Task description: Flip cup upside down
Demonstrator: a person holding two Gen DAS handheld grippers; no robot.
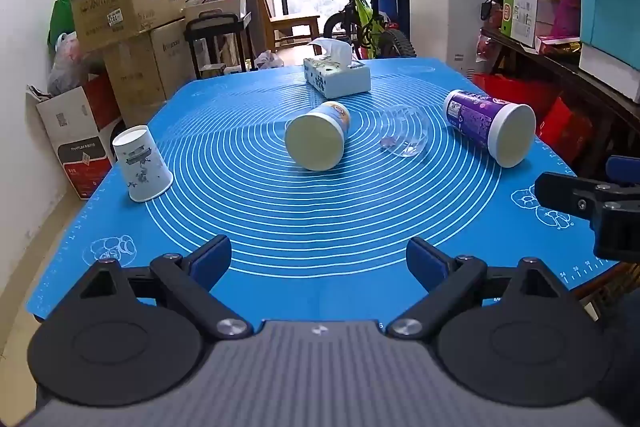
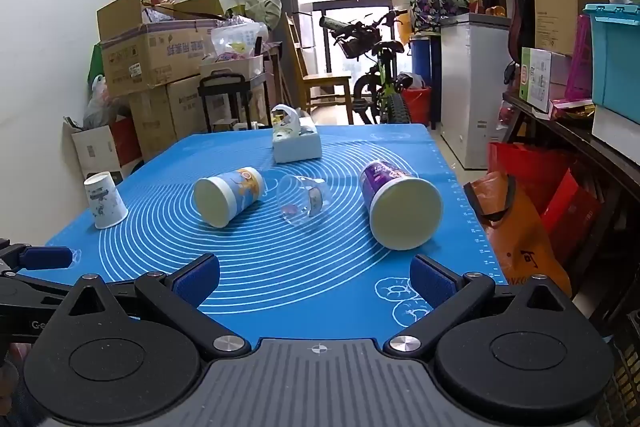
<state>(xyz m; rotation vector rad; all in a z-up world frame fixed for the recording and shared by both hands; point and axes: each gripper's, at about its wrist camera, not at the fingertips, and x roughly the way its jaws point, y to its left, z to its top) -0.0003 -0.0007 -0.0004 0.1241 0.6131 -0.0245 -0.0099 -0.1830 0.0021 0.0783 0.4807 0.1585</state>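
On the blue mat (image 1: 320, 227) (image 2: 280, 267) a blue-and-yellow cup (image 1: 318, 135) (image 2: 228, 195) lies on its side, base towards me. A clear plastic cup (image 1: 404, 133) (image 2: 302, 201) lies on its side to its right. A purple cup (image 1: 490, 127) (image 2: 400, 203) lies on its side at the right. A white paper cup (image 1: 141, 163) (image 2: 105, 200) stands upside down at the left edge. My left gripper (image 1: 319, 261) is open and empty, near the front edge. My right gripper (image 2: 315, 281) is open and empty, just short of the purple cup.
A tissue box (image 1: 336, 75) (image 2: 297, 143) stands at the mat's far end. Cardboard boxes (image 1: 128, 7) are stacked left of the table, a bicycle (image 1: 360, 15) stands behind it, and shelves with bags and crates (image 2: 560, 147) run along the right.
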